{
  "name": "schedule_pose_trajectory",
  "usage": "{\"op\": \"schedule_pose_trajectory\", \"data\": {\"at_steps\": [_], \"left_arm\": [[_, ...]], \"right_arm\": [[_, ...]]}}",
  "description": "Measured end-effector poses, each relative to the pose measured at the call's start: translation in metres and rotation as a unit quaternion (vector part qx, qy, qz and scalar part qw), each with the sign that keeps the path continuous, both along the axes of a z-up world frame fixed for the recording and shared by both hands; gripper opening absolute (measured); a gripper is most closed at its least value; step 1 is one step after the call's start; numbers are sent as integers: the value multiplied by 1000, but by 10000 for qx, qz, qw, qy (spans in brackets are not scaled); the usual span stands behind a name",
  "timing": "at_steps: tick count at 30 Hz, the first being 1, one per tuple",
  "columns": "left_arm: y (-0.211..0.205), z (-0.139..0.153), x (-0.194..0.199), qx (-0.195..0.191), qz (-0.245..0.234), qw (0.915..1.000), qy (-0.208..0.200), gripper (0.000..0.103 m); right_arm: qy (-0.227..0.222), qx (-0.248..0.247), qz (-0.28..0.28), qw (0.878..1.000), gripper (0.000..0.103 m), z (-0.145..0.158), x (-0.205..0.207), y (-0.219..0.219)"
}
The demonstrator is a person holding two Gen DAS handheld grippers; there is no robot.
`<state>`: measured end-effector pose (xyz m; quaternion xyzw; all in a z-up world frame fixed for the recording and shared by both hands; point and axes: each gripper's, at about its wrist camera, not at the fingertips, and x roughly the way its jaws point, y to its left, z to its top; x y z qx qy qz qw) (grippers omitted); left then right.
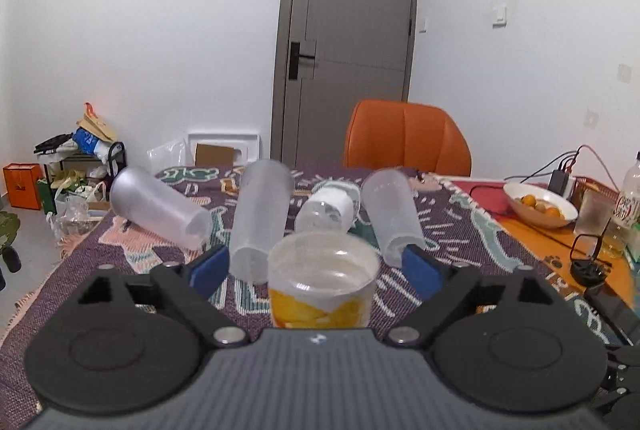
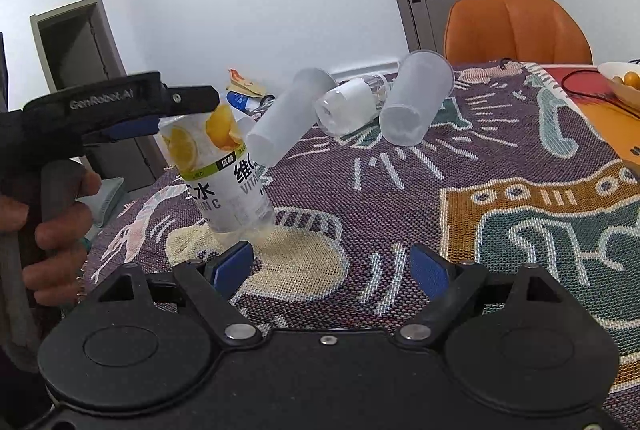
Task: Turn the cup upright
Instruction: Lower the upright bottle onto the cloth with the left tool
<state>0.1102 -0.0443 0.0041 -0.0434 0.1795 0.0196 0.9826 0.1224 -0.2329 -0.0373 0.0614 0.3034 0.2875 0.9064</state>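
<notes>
The lemon-label cup (image 2: 218, 166) stands tilted at left of the frame on the table (image 2: 500, 166), mouth up. The left hand-held gripper (image 1: 316, 270) straddles its rim, jaws spread; the right hand-held gripper (image 2: 332, 266) is open too — empty. Risk: unsupported, the leaning cup may topple.

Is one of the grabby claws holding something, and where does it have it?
The left gripper seems to grip the lemon-label cup near its open top, though whether the pads press it is unclear. The right gripper is open, holding nothing.
</notes>
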Motion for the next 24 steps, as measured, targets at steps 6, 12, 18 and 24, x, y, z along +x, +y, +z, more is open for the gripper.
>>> {"op": "schedule_pose_trajectory", "data": {"at_steps": [6,12,18,24], "left_arm": [[5,11,-15,-108,-83,9998,-136,96],[16,13,-29,-231,-75,9996,-129,99],[26,12,-44,-273,-5,9996,-85,102],[34,14,-59,-219,-47,9997,-52,103]], "right_arm": [[-119,-14,-9,9999,91,10,-7,1],[-329,-27,-26,9995,103,24,-20,4],[-401,-56,-161,9990,103,34,-29,5],[-393,-96,-293,9987,103,41,-38,7]]}}
